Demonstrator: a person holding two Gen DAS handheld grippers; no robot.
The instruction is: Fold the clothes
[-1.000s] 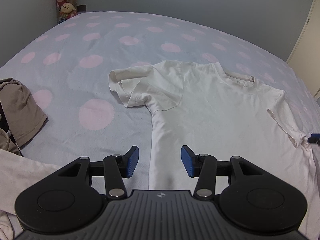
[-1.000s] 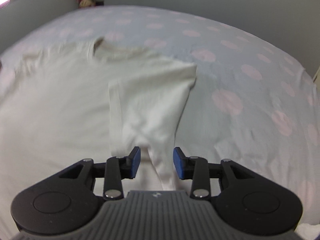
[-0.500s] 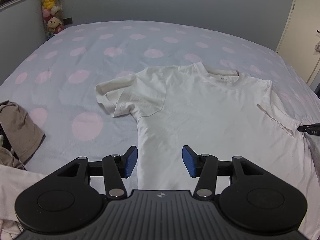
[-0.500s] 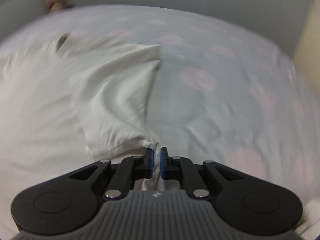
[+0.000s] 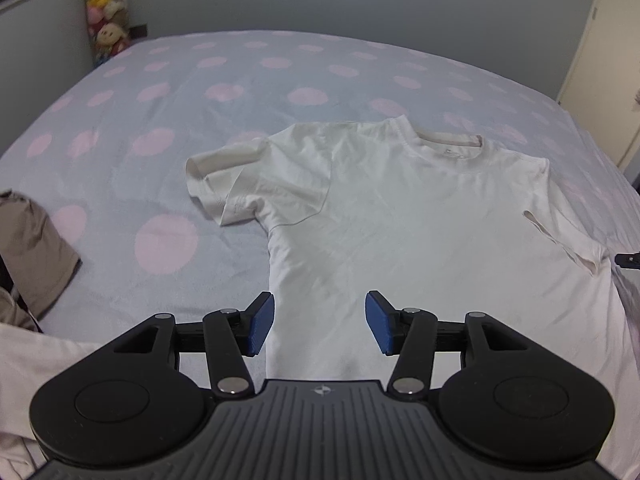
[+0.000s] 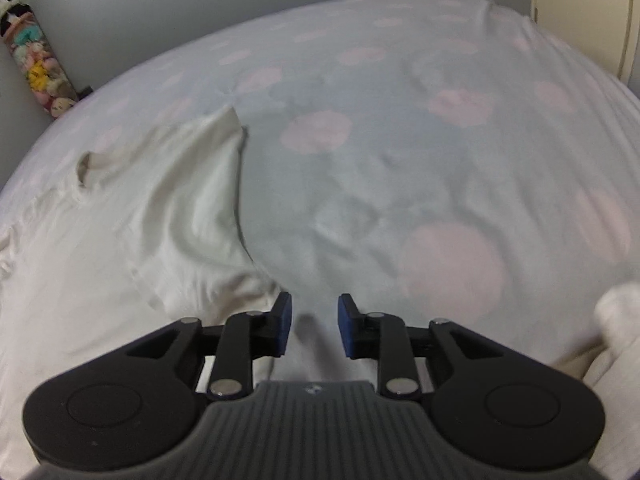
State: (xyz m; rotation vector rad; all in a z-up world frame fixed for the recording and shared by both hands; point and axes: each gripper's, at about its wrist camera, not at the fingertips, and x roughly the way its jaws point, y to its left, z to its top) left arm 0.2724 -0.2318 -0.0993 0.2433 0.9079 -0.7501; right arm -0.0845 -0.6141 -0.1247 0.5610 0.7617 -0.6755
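While the white short-sleeved cotton T-shirt (image 5: 400,216) lies spread face-up on the bed covered by a pale blue sheet with pink polka dots (image 5: 168,128), the left gripper (image 5: 319,322) hovers over the shirt's lower body with its blue-padded jaws released and wide apart, nothing between them. Ahead of those jaws the shirt's collar points away, one sleeve is folded inward over the chest to the left of the jaws, and the other sleeve trails off to the right, where a small dark tip of the other tool shows at the frame edge.

In the right wrist view, the right gripper (image 6: 314,326) also has its jaws released, parted over the bare sheet just beside the shirt's edge; the rumpled sleeve (image 6: 192,216) lies to the left of the jaws, touching or nearly touching the left pad.

A crumpled tan garment (image 5: 32,240) sits well to the left of the left jaws, and a column of stuffed toys (image 5: 106,8) stands in the far corner against the grey wall.
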